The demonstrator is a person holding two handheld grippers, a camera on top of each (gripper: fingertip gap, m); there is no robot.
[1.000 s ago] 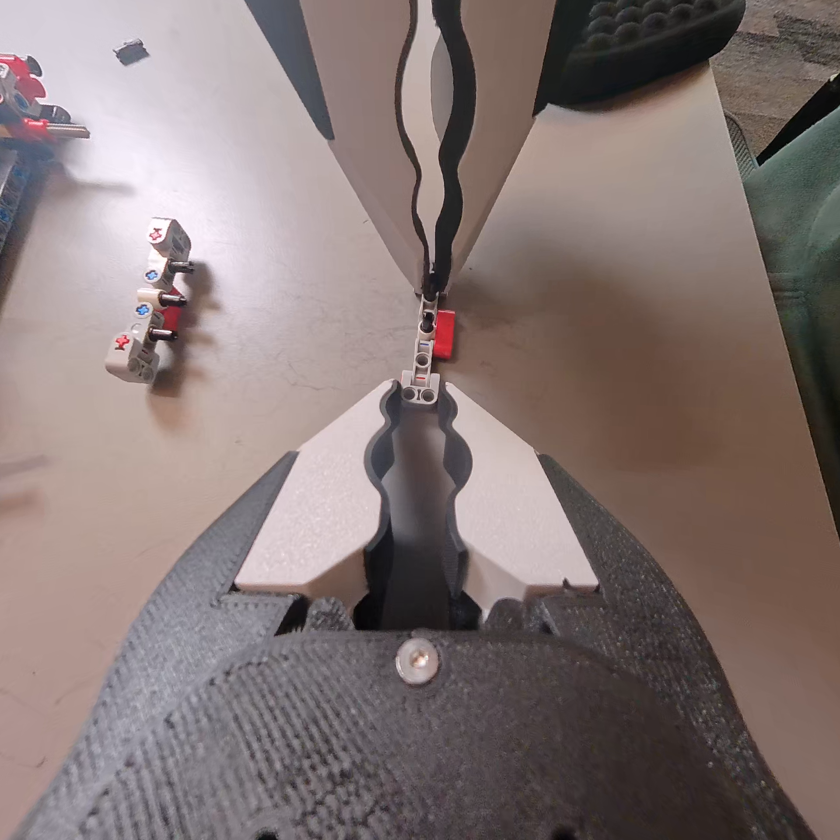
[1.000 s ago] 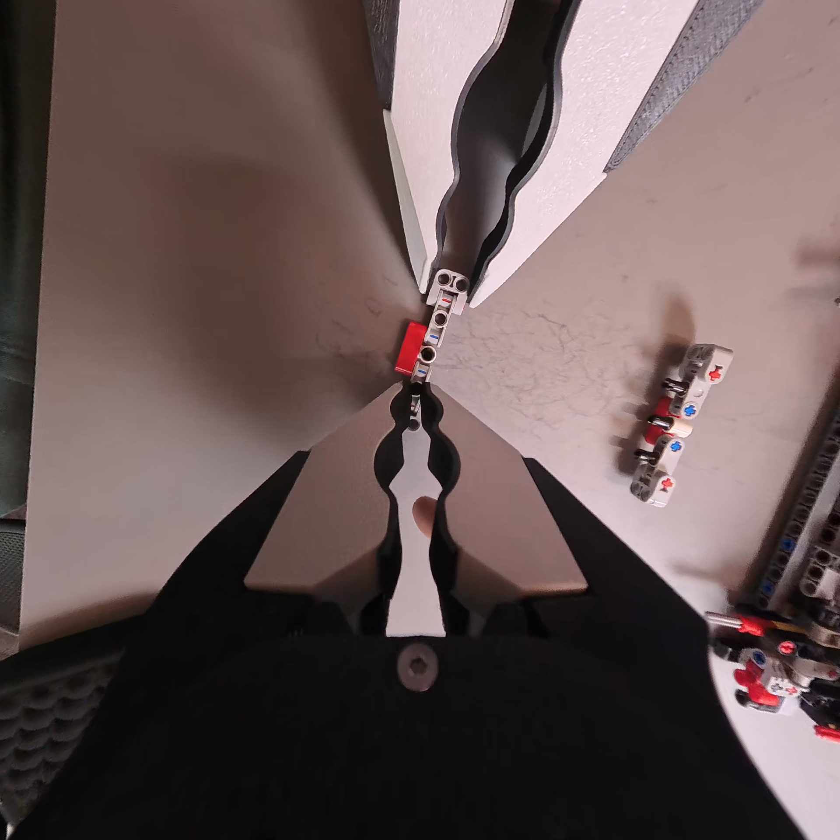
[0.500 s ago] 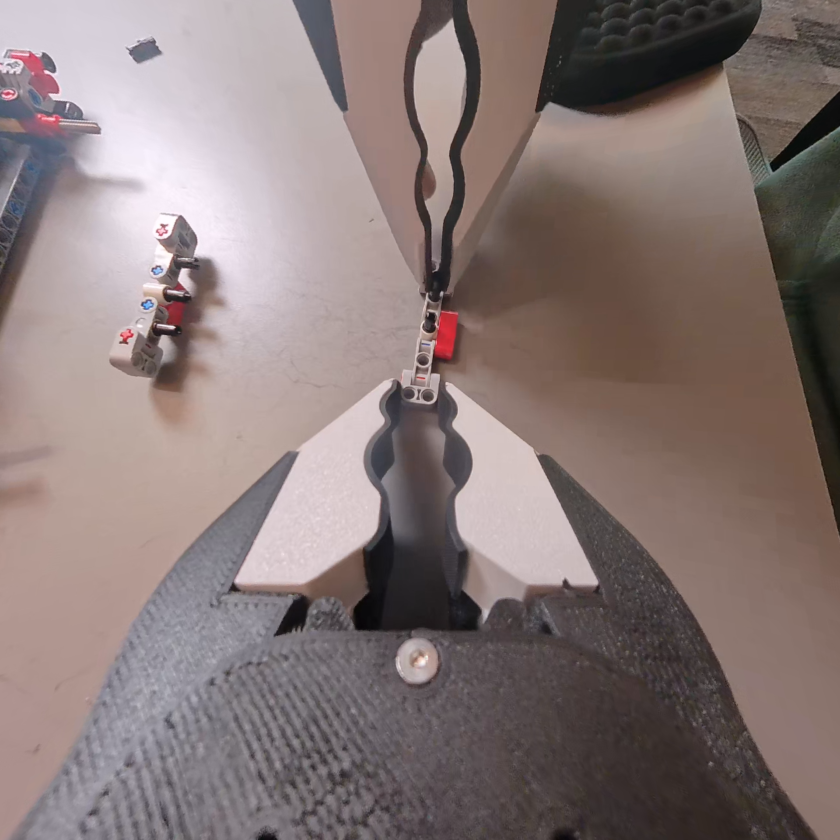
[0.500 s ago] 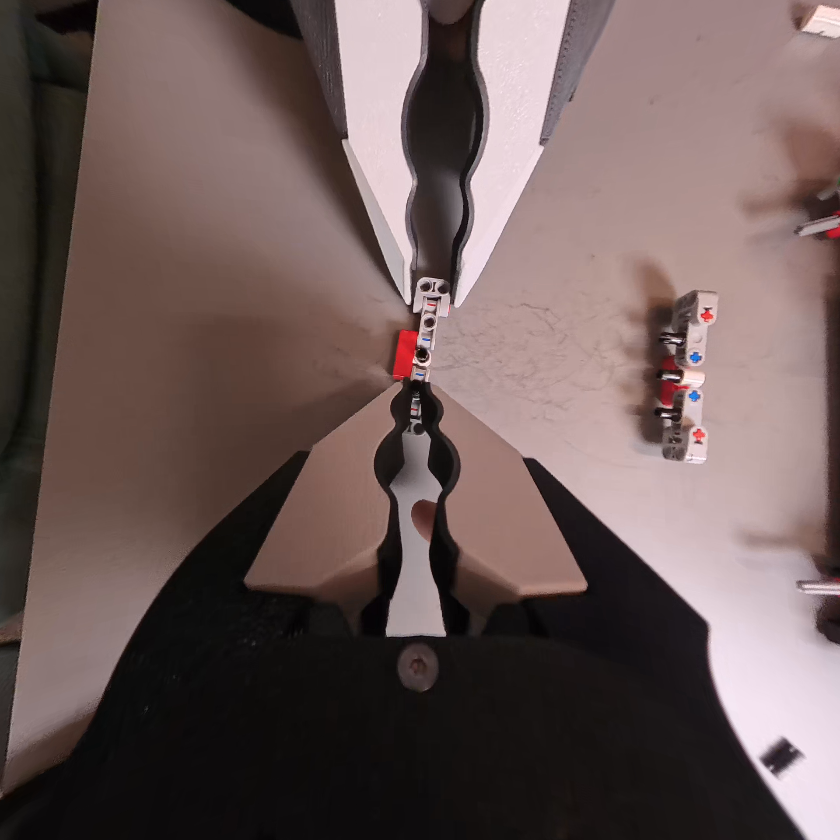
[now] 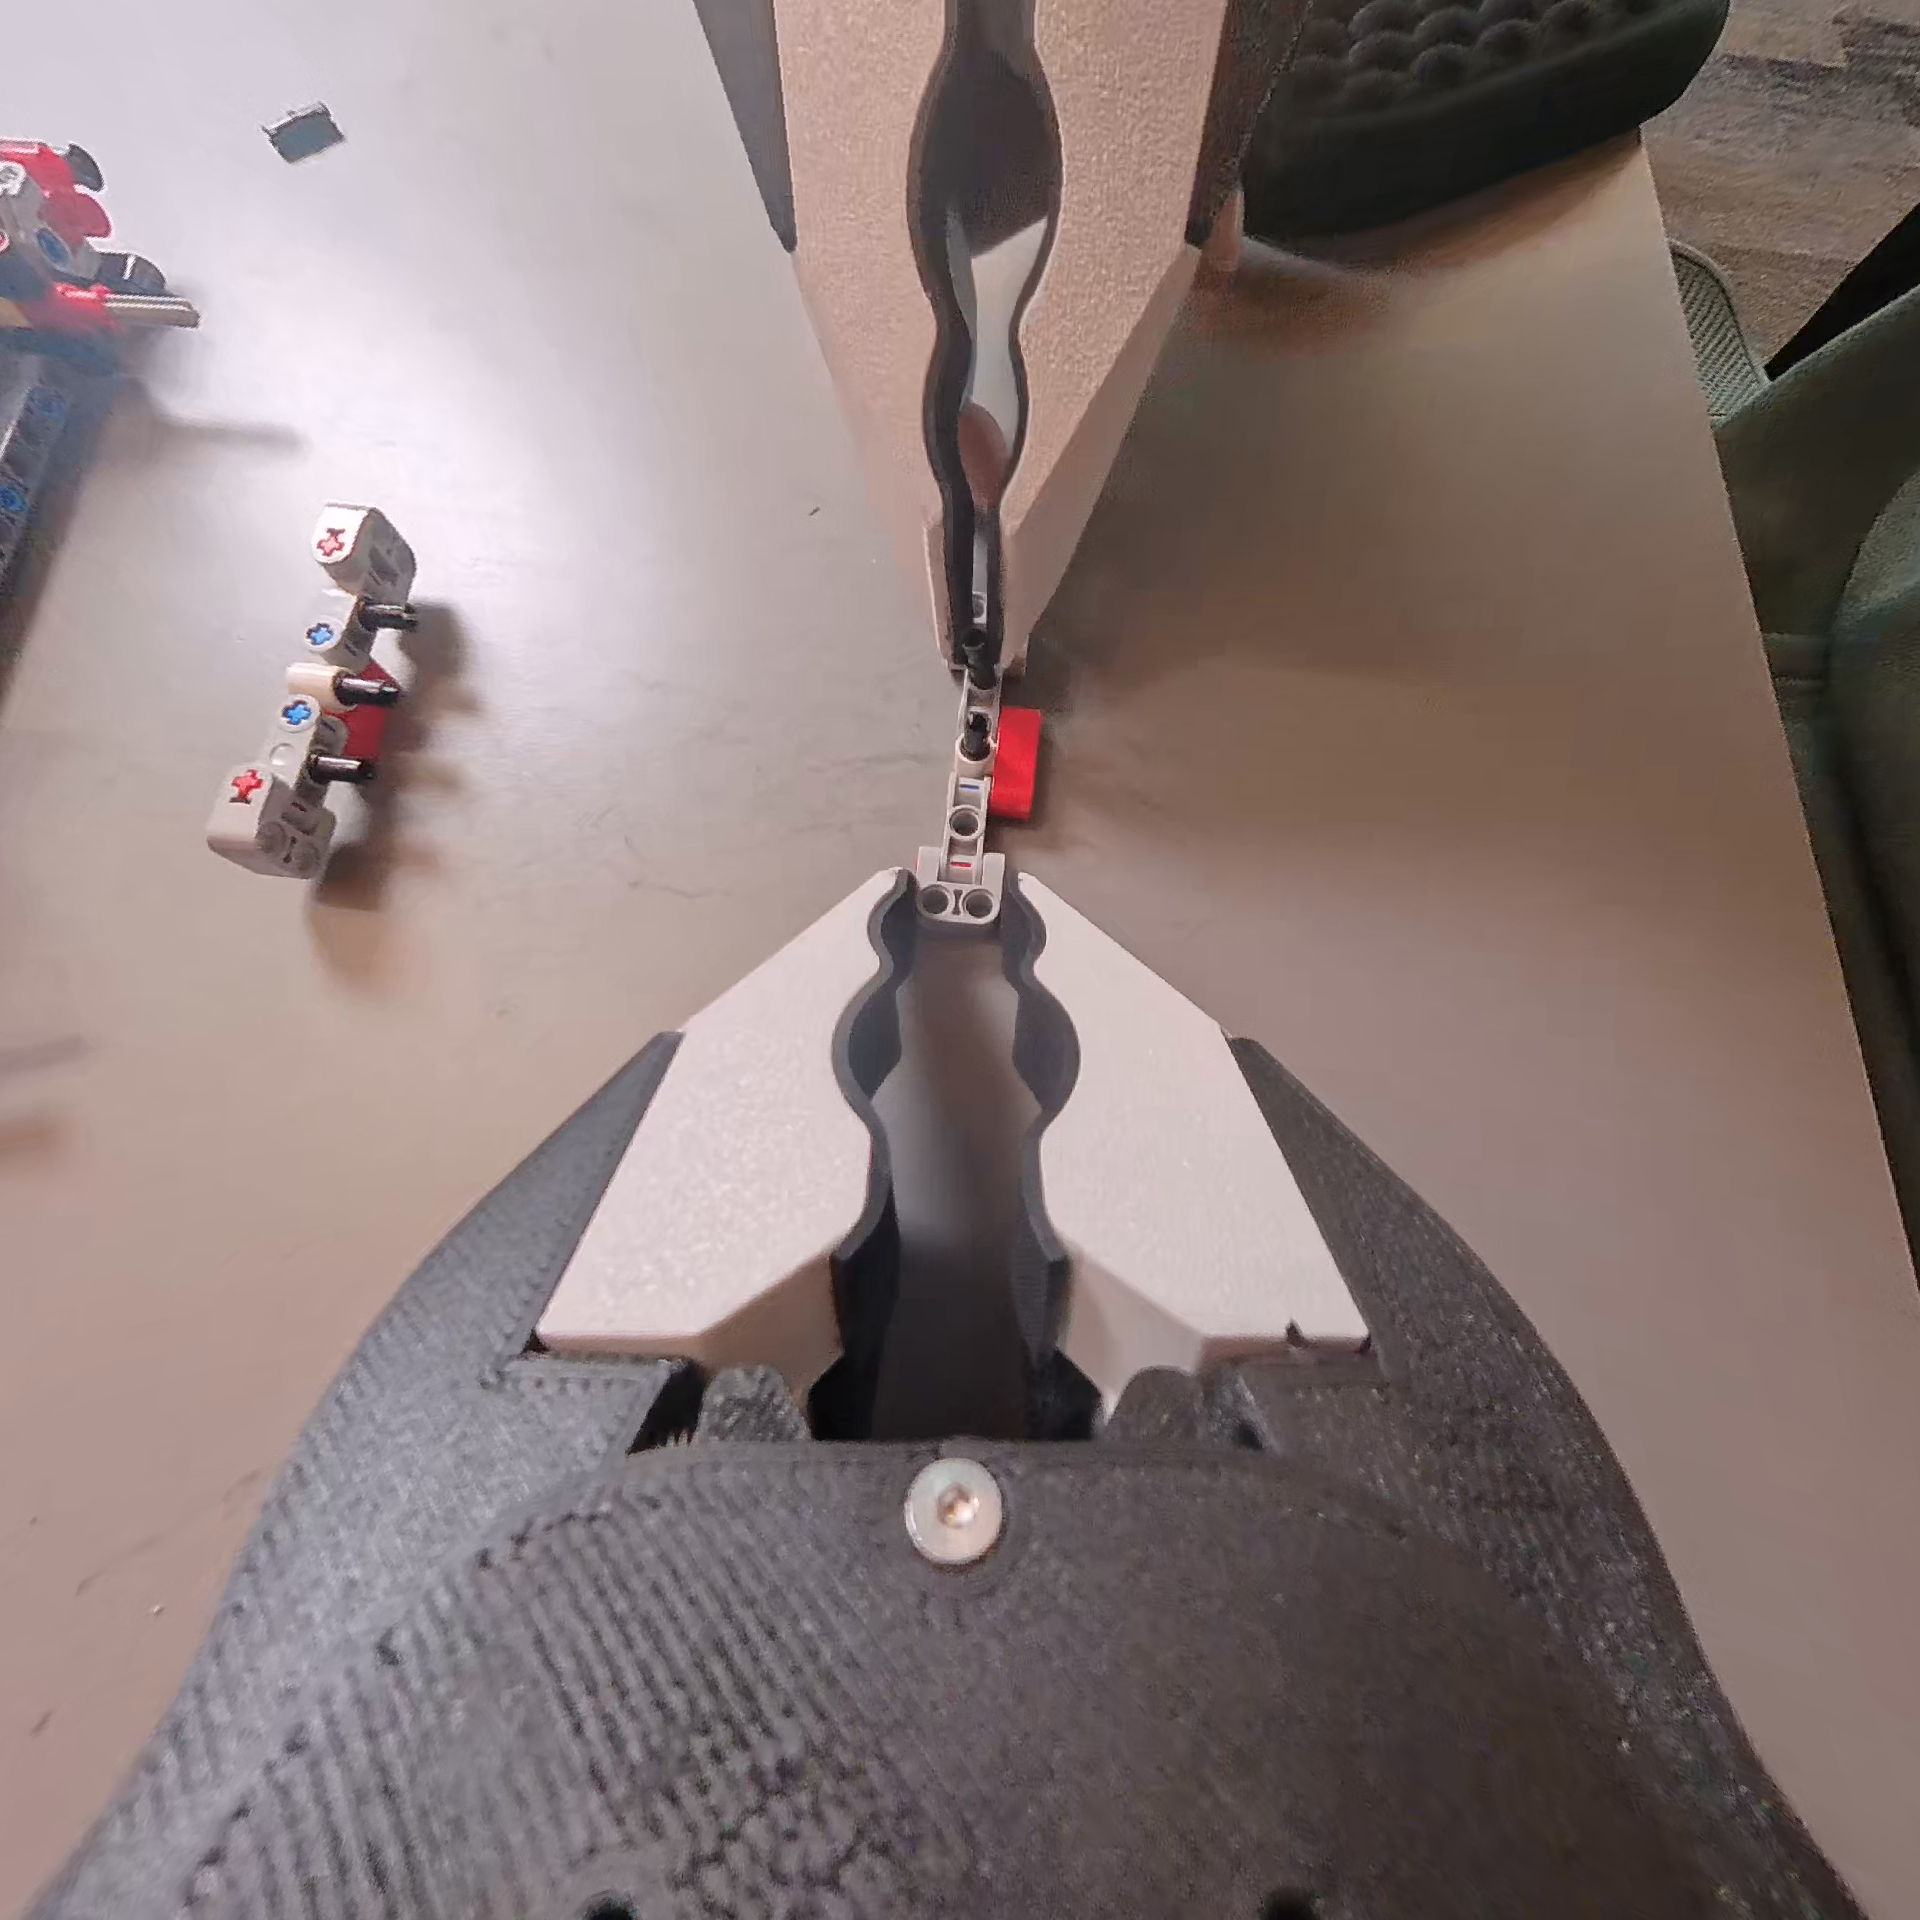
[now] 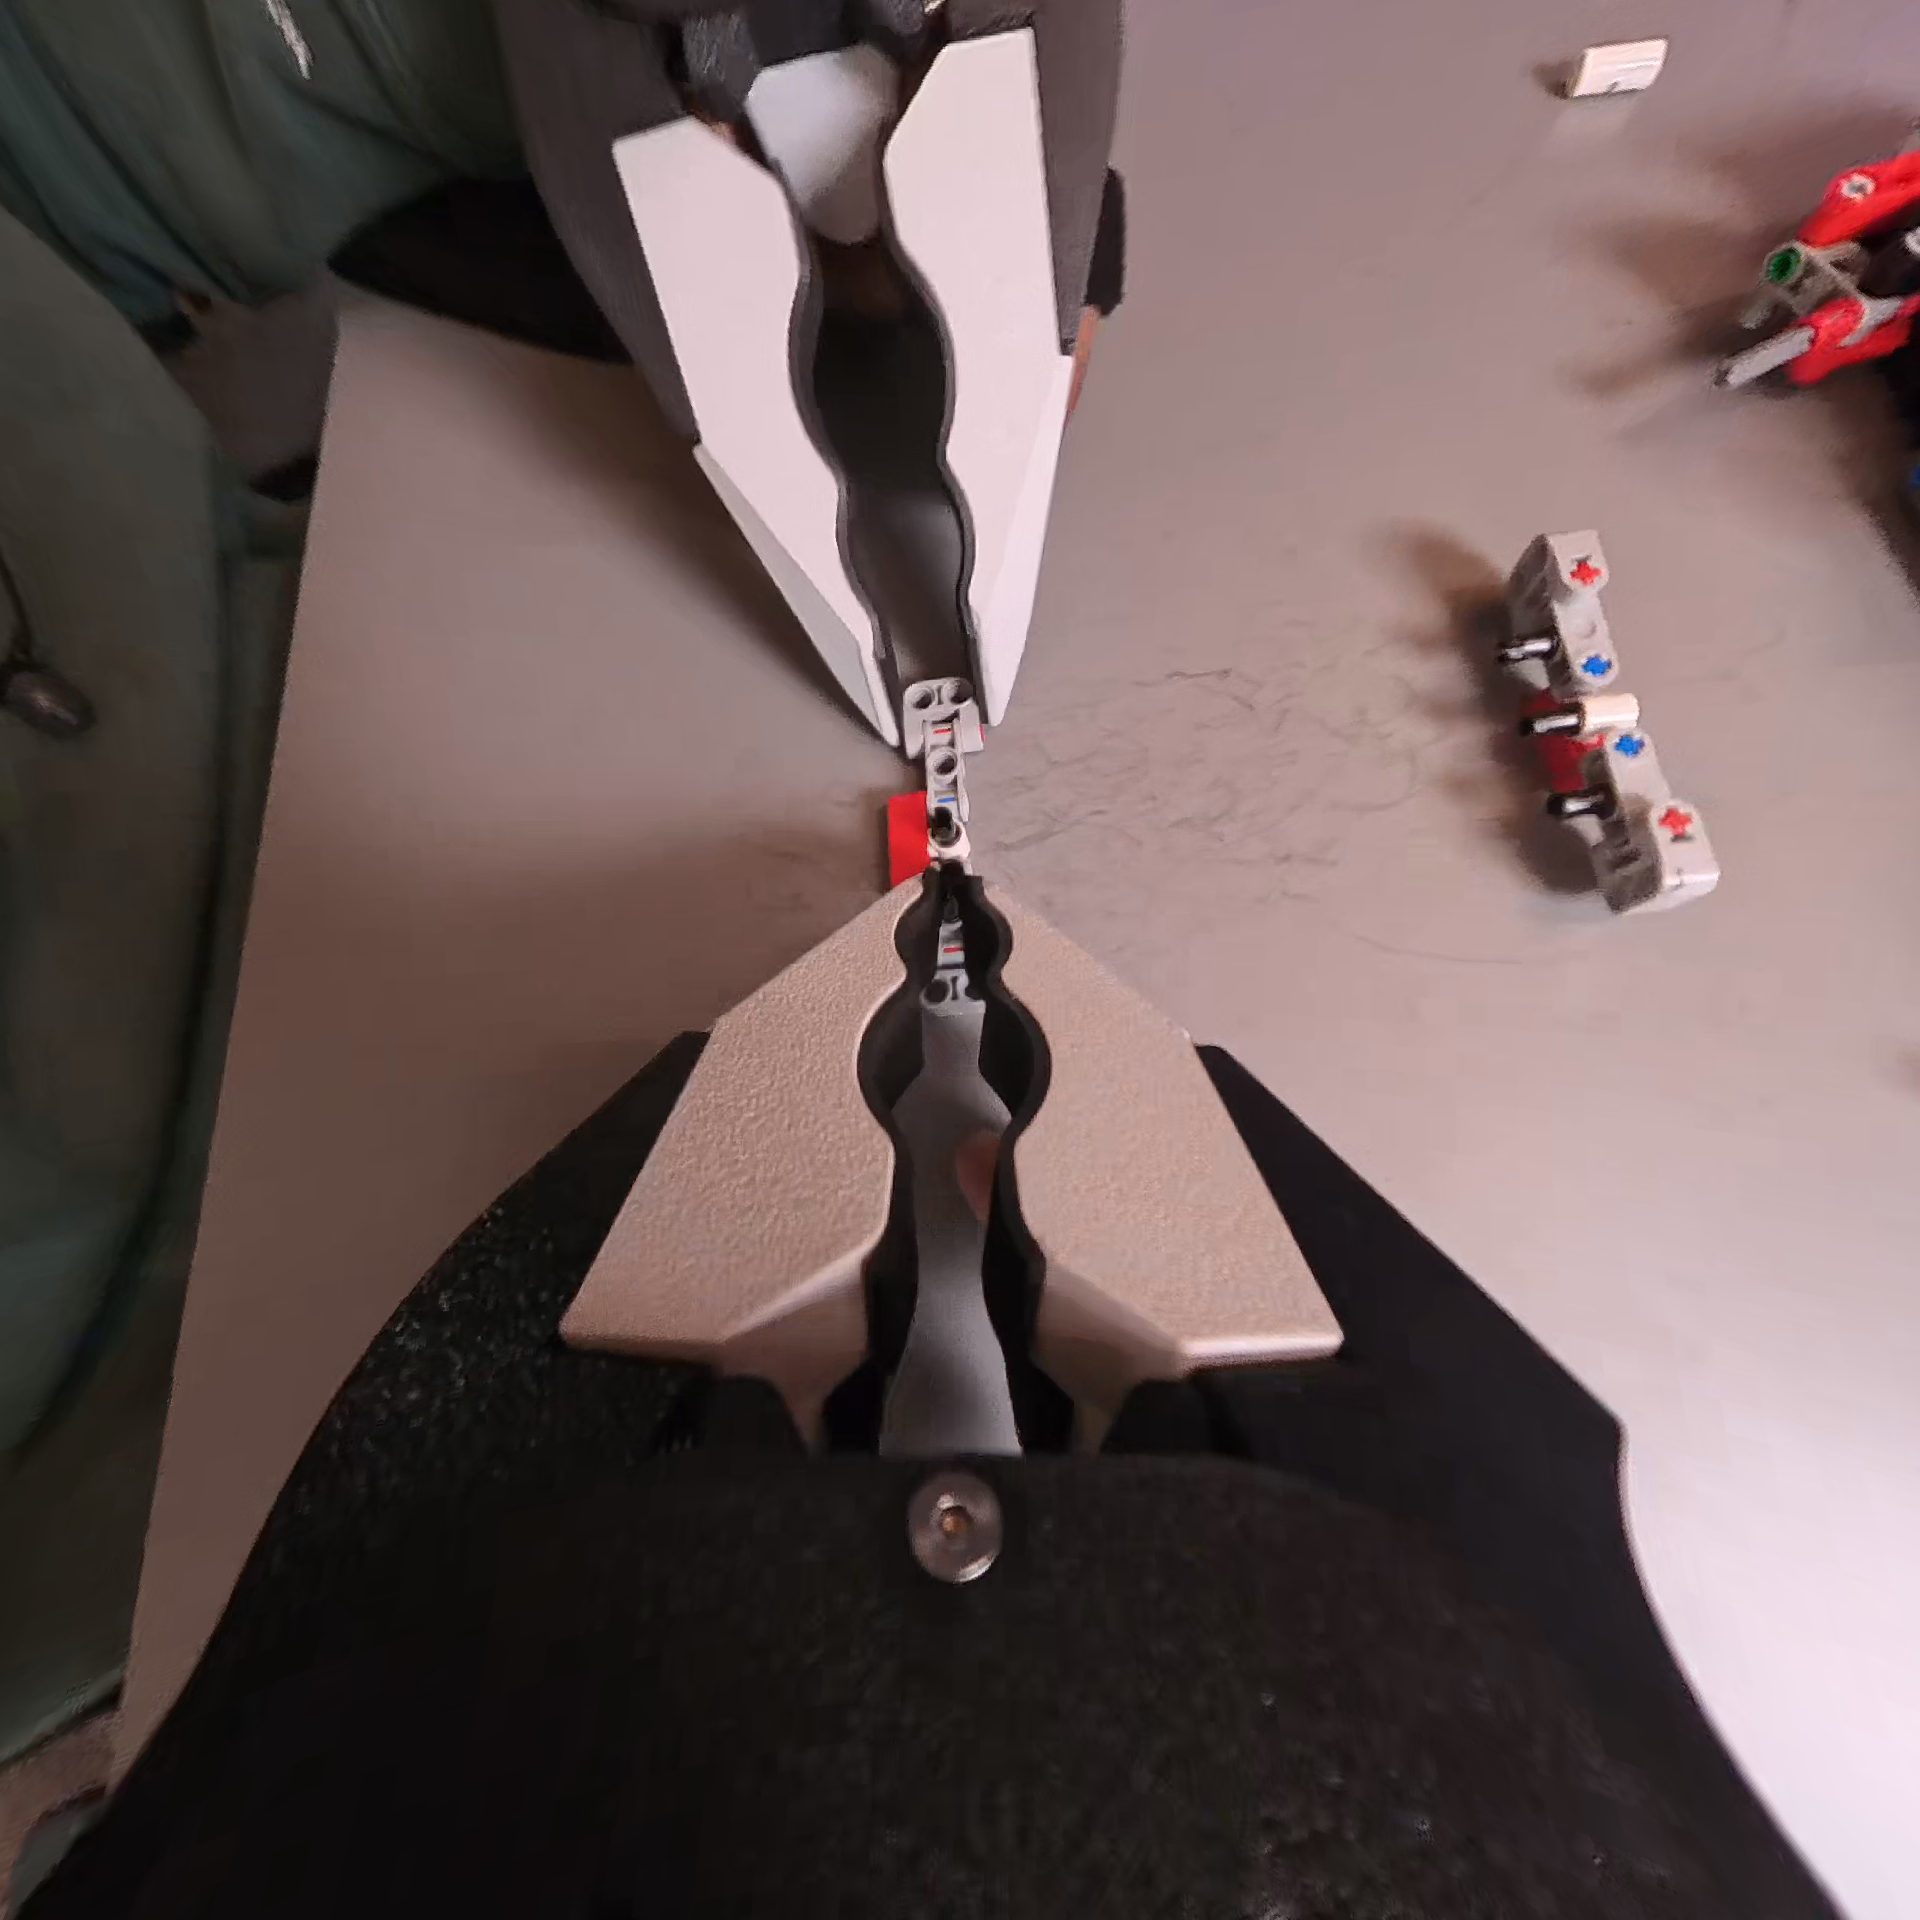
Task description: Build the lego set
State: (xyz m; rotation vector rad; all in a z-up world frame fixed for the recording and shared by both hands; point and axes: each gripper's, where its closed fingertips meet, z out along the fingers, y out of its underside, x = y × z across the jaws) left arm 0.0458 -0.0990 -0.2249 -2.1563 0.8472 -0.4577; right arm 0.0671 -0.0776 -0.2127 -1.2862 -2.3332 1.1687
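Note:
My left gripper (image 5: 958, 885) is shut on the T-shaped end of a thin grey Technic beam (image 5: 964, 805) and holds it just above the table. My right gripper (image 6: 951, 883) faces it tip to tip and is shut on a second small grey piece (image 6: 948, 971) with a black pin, which meets the beam's far end. A small red piece (image 5: 1016, 764) lies on the table beside the beam and also shows in the right wrist view (image 6: 906, 826). The join itself is partly hidden by the right fingertips.
A grey sub-assembly with black pins (image 5: 301, 707) lies to the left. A red and grey model (image 5: 52, 249) sits at the far left edge. A small dark piece (image 5: 303, 130) and a small white piece (image 6: 1616, 68) lie apart. The table edge (image 5: 1704, 520) runs along the right. Left tips to right tips: about 4 cm.
Both grippers keep their grip and stay tip to tip. The right gripper has swung round the joined pieces, so the table and the sub-assembly have shifted in its view.

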